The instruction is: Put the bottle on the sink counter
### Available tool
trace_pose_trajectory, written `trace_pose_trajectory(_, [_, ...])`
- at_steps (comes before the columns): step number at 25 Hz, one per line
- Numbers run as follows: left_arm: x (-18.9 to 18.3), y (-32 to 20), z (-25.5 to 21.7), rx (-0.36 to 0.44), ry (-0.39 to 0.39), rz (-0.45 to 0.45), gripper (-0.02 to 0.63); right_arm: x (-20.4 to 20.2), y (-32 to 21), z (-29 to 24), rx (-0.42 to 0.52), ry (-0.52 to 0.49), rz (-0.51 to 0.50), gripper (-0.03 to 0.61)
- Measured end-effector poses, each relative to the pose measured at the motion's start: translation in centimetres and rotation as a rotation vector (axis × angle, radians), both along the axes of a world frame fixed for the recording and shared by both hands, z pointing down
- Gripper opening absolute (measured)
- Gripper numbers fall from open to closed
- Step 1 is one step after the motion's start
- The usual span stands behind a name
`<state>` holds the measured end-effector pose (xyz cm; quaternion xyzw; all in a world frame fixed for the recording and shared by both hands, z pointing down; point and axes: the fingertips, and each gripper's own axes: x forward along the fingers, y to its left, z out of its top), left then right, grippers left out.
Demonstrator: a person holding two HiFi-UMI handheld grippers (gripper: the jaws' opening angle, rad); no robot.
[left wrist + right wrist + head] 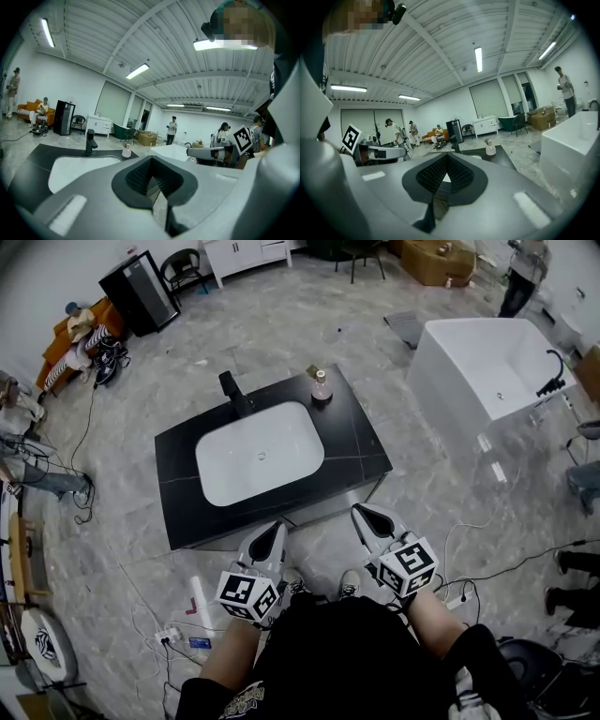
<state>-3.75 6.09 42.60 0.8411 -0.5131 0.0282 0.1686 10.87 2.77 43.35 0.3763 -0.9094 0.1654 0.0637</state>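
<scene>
Over at the far right corner of the glossy black, faintly veined worktop point(361, 442) sits the bottle point(322, 386), a small squat thing with a pale rounded body and a narrow top, upright and just right of the boxy matte black faucet point(232, 393). Beside it, a smooth white rounded-rectangle basin point(260, 454) is sunk into the slab. Down by the near edge, the left claw point(276, 529) and right claw point(361, 513) are both pinched together with nothing between their ribbed dark pads, well apart from the bottle, over the grey marble-look tile floor point(309, 324).
</scene>
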Motion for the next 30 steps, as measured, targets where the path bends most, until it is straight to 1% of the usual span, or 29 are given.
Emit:
trace_pose_trajectory(10, [0.6,-0.1,0.1,-0.001,0.008,0.008,0.0,0.5,0.0,0.1,-0.004,0.003,0.008,0.026])
trace_pose_trajectory(30, [-0.5,0.2,0.2,0.003,0.005,0.018,0.0,-0.9,-0.2,0.0,0.002,0.002,0.018,0.026])
